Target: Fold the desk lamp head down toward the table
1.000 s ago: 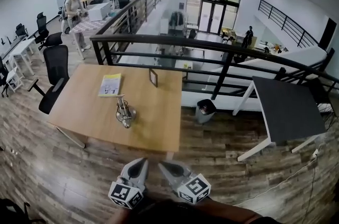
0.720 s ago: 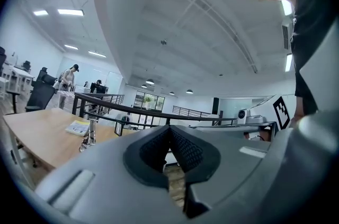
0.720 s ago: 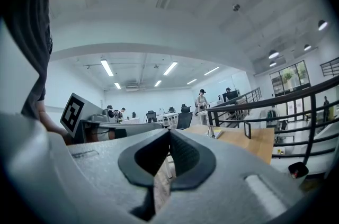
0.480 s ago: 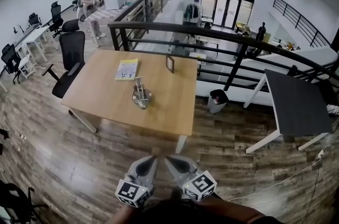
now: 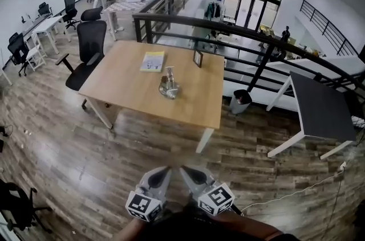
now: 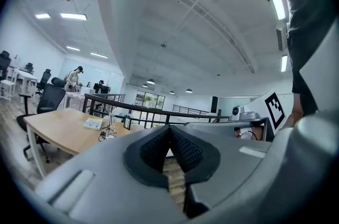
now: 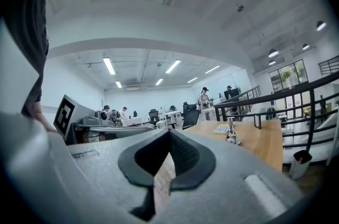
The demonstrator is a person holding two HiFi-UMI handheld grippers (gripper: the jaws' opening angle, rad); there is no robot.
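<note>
The left gripper (image 5: 155, 182) and right gripper (image 5: 193, 180) both have their jaws closed on nothing. The desk lamp (image 5: 169, 86) stands on the tabletop (image 5: 128, 92), well ahead of the jaws.

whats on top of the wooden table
On the wooden table: a desk lamp near the middle, a yellow booklet beyond it, and a small picture frame at the far edge. Whatever lies under the booklet is covered.
</note>
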